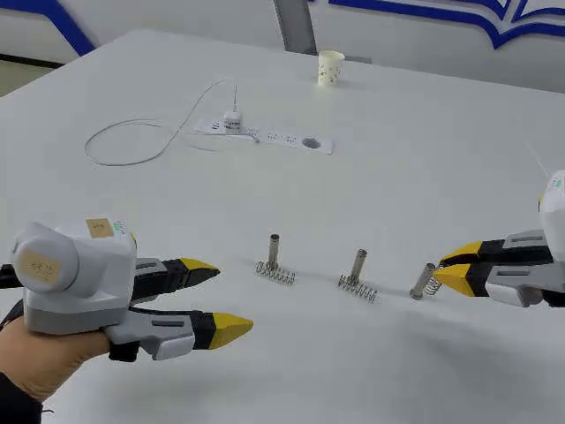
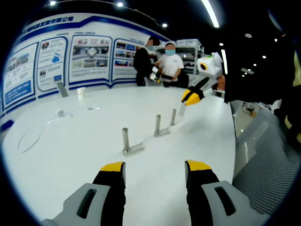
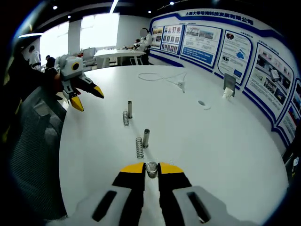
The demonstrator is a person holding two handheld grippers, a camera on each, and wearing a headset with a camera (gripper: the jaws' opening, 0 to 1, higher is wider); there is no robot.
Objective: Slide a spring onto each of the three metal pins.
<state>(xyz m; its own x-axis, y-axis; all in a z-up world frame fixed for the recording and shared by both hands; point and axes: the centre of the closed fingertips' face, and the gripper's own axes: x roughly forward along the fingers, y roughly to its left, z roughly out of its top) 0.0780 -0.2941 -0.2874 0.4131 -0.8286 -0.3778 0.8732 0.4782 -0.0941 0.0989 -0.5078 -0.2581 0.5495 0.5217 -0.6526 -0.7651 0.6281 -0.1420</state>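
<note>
Three short metal pins stand in a row on the white table (image 1: 424, 177): left pin (image 1: 274, 251), middle pin (image 1: 358, 263), right pin (image 1: 423, 281). One spring (image 1: 274, 273) lies flat at the left pin's foot. A second spring (image 1: 357, 288) lies by the middle pin. My right gripper (image 1: 452, 267) comes in from the right beside the right pin and is shut on the third spring (image 3: 151, 169), seen end-on between its yellow tips (image 3: 151, 168). My left gripper (image 1: 216, 299) hovers open and empty at the lower left, its tips (image 2: 155, 165) pointing at the pins.
A white power strip (image 1: 274, 139) with a plugged charger and a looping cable (image 1: 132, 146) lies on the far half of the table. A paper cup (image 1: 330, 68) stands near the far edge. A mesh chair (image 2: 263, 155) is beside the table. People (image 2: 162, 63) stand beyond it.
</note>
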